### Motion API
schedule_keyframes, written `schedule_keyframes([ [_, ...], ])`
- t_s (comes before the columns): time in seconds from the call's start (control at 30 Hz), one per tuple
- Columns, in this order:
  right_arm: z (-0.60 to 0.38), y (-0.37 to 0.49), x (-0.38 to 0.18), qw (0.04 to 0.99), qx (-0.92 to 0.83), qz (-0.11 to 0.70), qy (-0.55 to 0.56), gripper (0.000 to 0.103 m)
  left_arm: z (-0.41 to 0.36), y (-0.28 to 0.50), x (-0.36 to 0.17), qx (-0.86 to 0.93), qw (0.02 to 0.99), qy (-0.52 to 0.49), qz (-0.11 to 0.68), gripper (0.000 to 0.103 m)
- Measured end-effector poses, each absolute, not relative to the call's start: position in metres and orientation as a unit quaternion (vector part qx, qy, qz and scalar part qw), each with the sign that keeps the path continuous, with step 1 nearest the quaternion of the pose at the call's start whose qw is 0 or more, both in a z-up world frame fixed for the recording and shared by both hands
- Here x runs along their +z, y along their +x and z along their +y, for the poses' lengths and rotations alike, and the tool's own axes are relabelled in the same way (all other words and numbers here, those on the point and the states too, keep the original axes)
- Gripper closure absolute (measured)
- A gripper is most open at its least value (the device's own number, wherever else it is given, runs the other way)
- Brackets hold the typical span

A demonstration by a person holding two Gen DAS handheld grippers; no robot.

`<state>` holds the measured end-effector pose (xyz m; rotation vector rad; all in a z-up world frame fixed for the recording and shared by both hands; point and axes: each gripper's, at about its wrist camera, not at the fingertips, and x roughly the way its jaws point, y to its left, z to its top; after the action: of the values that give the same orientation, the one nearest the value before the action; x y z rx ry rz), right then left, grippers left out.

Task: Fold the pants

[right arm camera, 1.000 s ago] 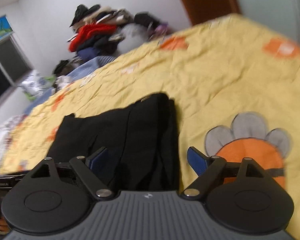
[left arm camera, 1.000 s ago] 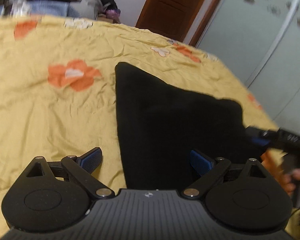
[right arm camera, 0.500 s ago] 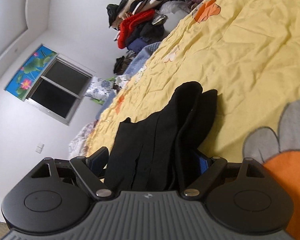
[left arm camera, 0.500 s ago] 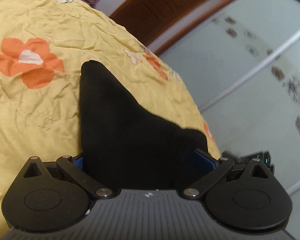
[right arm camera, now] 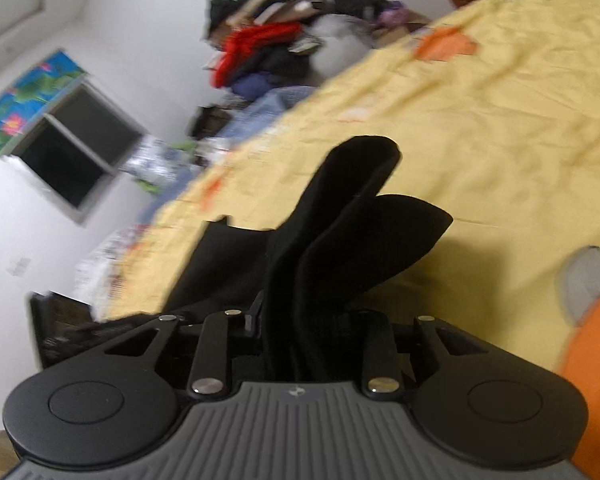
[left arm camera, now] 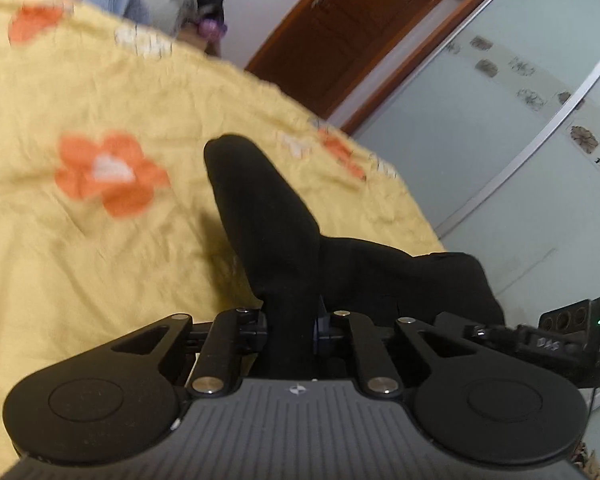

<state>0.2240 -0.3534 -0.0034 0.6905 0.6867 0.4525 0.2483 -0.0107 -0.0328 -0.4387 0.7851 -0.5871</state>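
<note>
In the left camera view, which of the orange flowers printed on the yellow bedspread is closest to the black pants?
The big orange flower with the white centre, just left of the pants tip. The other orange flower sits far up by the bed's far edge.

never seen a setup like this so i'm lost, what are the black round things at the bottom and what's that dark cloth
Those black parts are hand-held grippers; a person carries one in each hand, each with a camera looking along its two fingers. One picture comes from the left gripper, the other from the right gripper. Both are clamped shut on a pair of black pants, lifting bunched cloth off a bed with a yellow flowered sheet. In the right view, a pile of clothes sits beyond the bed and there is a window on the wall.
</note>
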Motion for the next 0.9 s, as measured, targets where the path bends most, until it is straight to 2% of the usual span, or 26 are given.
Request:
schedule_keyframes([
  [0.23,-0.279,0.254,0.017,0.850,0.274,0.314,0.322,0.076,0.067,0.235,0.018,-0.215,0.897,-0.180,0.342,0.087],
  [0.37,-0.238,0.285,-0.001,0.867,0.231,0.355,0.262,0.075,0.092,0.257,0.003,-0.176,0.895,-0.165,0.374,0.086],
  [0.43,-0.220,0.296,-0.011,0.881,0.186,0.385,0.201,0.065,0.093,0.271,-0.020,-0.157,0.888,-0.149,0.405,0.085],
  [0.5,-0.213,0.293,-0.015,0.892,0.145,0.402,0.144,0.050,0.091,0.276,-0.032,-0.149,0.888,-0.123,0.417,0.078],
  [0.53,-0.216,0.286,-0.011,0.897,0.142,0.395,0.135,0.049,0.091,0.273,-0.031,-0.148,0.892,-0.111,0.413,0.069],
  [0.57,-0.219,0.278,-0.004,0.908,0.131,0.381,0.119,0.049,0.094,0.270,-0.028,-0.142,0.896,-0.103,0.407,0.054],
  [0.67,-0.222,0.241,0.030,0.951,0.034,0.303,0.044,0.046,0.103,0.256,-0.016,-0.106,0.911,-0.078,0.390,0.054],
  [0.73,-0.217,0.230,0.041,0.952,0.115,0.276,0.063,0.046,0.107,0.248,-0.007,-0.081,0.920,-0.069,0.377,0.054],
  [0.8,-0.209,0.235,0.035,0.916,0.235,0.299,0.129,0.045,0.104,0.240,0.004,-0.076,0.926,-0.062,0.364,0.052],
  [0.83,-0.202,0.241,0.027,0.901,0.252,0.321,0.144,0.044,0.100,0.237,0.006,-0.085,0.926,-0.060,0.364,0.042],
  [0.87,-0.195,0.248,0.016,0.898,0.237,0.345,0.135,0.044,0.095,0.235,0.006,-0.097,0.922,-0.054,0.371,0.020],
  [0.9,-0.188,0.255,0.003,0.904,0.195,0.366,0.105,0.045,0.089,0.235,0.002,-0.104,0.918,-0.036,0.381,0.009],
])
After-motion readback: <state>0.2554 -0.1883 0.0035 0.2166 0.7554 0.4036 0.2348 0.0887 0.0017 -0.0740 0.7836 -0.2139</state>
